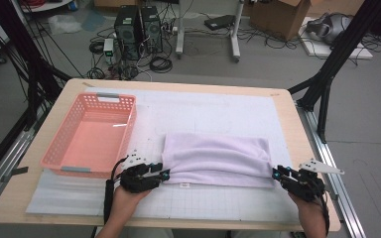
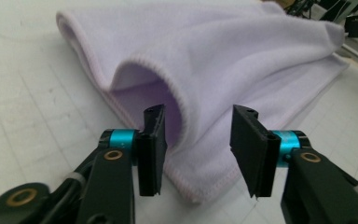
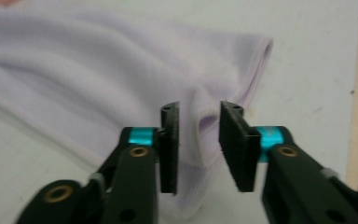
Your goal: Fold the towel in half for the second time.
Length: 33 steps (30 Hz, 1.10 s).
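Fingers (image 2: 151, 140) of both grippers stand apart, off the lilac towel (image 1: 217, 159); pink basket (image 1: 92, 134) beside it.

Pale lilac fleece towel (image 1: 217, 159), one even tone, with a slightly pinker stitched hem and a small white tag at the near edge. Salmon-pink plastic lattice basket (image 1: 90, 135) with grey handle strips at both ends. White mat (image 1: 208, 111) printed with a faint grey grid. Light beige wooden table (image 1: 297, 124). Black left gripper (image 2: 196, 140) with turquoise collars and brass-coloured rivets; black right gripper (image 3: 198, 140) coloured the same, with a grey top plate.
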### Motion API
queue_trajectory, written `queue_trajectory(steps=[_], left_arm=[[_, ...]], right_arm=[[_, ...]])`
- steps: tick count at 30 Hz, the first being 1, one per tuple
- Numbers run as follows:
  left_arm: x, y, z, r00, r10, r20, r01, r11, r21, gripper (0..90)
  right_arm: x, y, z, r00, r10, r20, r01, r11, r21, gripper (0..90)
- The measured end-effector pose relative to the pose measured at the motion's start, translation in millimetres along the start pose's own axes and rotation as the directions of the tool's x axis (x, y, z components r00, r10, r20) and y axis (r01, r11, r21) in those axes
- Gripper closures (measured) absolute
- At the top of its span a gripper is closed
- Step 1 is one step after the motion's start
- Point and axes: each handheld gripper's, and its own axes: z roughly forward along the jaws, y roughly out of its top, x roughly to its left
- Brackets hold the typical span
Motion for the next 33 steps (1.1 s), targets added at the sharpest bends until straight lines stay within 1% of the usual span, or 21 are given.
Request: queue_trajectory(steps=[1, 2, 3, 5, 6, 7, 8, 9, 10, 12, 16, 18, 20, 21, 22, 23, 25, 27, 28, 30, 33], left_arm=[[-0.8, 2.8, 1.1, 1.0000, 0.002, -0.003, -0.002, 1.0000, -0.005, 53.0], [-0.8, 5.8, 3.1, 1.0000, 0.001, -0.001, -0.001, 1.0000, -0.006, 52.9], [-0.2, 8.5, 6.0, 1.0000, -0.003, -0.005, 0.003, 1.0000, -0.002, 53.8], [2.5, 11.7, 14.8, 0.9994, -0.034, -0.002, 0.034, 0.9990, 0.030, 61.3], [3.6, 11.9, 19.1, 0.9987, -0.046, -0.020, 0.047, 0.9979, 0.044, 67.9], [4.3, 11.5, 21.9, 0.9986, -0.044, -0.029, 0.046, 0.9973, 0.057, 75.1], [4.2, 10.8, 23.2, 0.9987, -0.035, -0.038, 0.037, 0.9976, 0.059, 84.5], [4.2, 10.4, 23.1, 0.9987, -0.034, -0.038, 0.036, 0.9979, 0.053, 86.7], [4.4, 10.1, 21.3, 0.9989, -0.037, -0.029, 0.038, 0.9982, 0.047, 87.1], [4.4, 9.7, 14.8, 0.9993, -0.031, -0.019, 0.032, 0.9989, 0.035, 87.5], [3.6, 6.3, -0.2, 0.9998, -0.018, 0.007, 0.018, 0.9996, 0.020, 87.5], [2.6, 1.8, -5.6, 0.9991, -0.016, 0.040, 0.015, 0.9996, 0.024, 87.4], [1.0, -1.0, -7.8, 0.9987, -0.013, 0.049, 0.012, 0.9996, 0.026, 86.4], [-0.8, -6.4, -10.4, 0.9978, -0.007, 0.066, 0.005, 0.9995, 0.030, 81.1], [-1.2, -7.3, -10.7, 0.9976, -0.020, 0.066, 0.018, 0.9991, 0.038, 70.7], [-1.4, -7.0, -11.7, 0.9978, -0.032, 0.059, 0.030, 0.9989, 0.035, 61.1], [-1.8, -4.7, -13.9, 0.9980, -0.033, 0.053, 0.032, 0.9995, 0.006, 54.4], [-2.0, -2.6, -15.0, 0.9983, -0.034, 0.048, 0.034, 0.9993, -0.016, 50.6], [-2.1, -2.3, -14.6, 0.9988, -0.030, 0.039, 0.031, 0.9993, -0.021, 50.6], [-0.5, -3.4, -11.4, 0.9988, -0.042, 0.025, 0.042, 0.9991, -0.001, 50.8], [1.8, -6.8, -4.5, 0.9986, -0.050, -0.013, 0.051, 0.9983, 0.028, 52.2]], right_arm=[[0.0, 2.4, -1.6, 0.9999, 0.010, 0.008, -0.010, 1.000, -0.021, 61.5], [0.9, 4.8, -1.8, 0.9998, 0.017, 0.011, -0.017, 0.999, -0.033, 60.8], [1.8, 6.8, -0.2, 0.9998, 0.012, 0.015, -0.011, 0.999, -0.030, 59.5], [3.0, 9.3, 9.4, 0.9994, -0.016, 0.032, 0.016, 1.000, 0.000, 57.8], [3.6, 9.7, 15.1, 0.9994, -0.017, 0.031, 0.017, 1.000, 0.019, 58.4], [3.8, 9.9, 20.3, 0.9988, -0.028, 0.040, 0.026, 0.999, 0.031, 60.5], [3.8, 9.9, 24.0, 0.9986, -0.032, 0.042, 0.030, 0.999, 0.045, 70.2], [3.3, 9.4, 27.0, 0.9987, -0.039, 0.033, 0.037, 0.998, 0.056, 75.9], [2.6, 8.6, 28.6, 0.9990, -0.036, 0.027, 0.034, 0.997, 0.067, 84.7], [2.9, 6.5, 25.0, 0.9988, -0.045, 0.018, 0.044, 0.997, 0.056, 85.3], [1.5, 2.2, 8.1, 0.9989, -0.045, -0.009, 0.045, 0.999, 0.012, 85.2], [2.0, -2.5, 0.4, 0.9985, -0.050, -0.023, 0.050, 0.999, 0.008, 85.1], [2.2, -8.4, -5.8, 0.9984, -0.043, -0.037, 0.044, 0.999, 0.018, 83.7], [1.9, -11.0, -7.4, 0.9981, -0.036, -0.050, 0.038, 0.999, 0.037, 78.2], [1.9, -13.1, -8.5, 0.9982, -0.032, -0.050, 0.035, 0.998, 0.051, 70.0], [2.7, -14.9, -11.0, 0.9991, -0.028, -0.030, 0.029, 0.998, 0.047, 64.2], [2.4, -14.1, -17.4, 0.9997, -0.001, -0.023, 0.001, 1.000, 0.003, 61.0], [2.9, -9.7, -22.1, 0.9999, 0.007, -0.010, -0.007, 0.999, -0.046, 60.9], [4.0, -7.8, -21.9, 1.0000, 0.004, -0.004, -0.004, 0.998, -0.057, 62.0], [7.7, -7.1, -15.9, 0.9997, -0.020, 0.011, 0.020, 0.999, -0.043, 63.3], [12.4, -9.8, 1.3, 0.9975, -0.058, 0.041, 0.056, 0.998, 0.034, 61.2]])
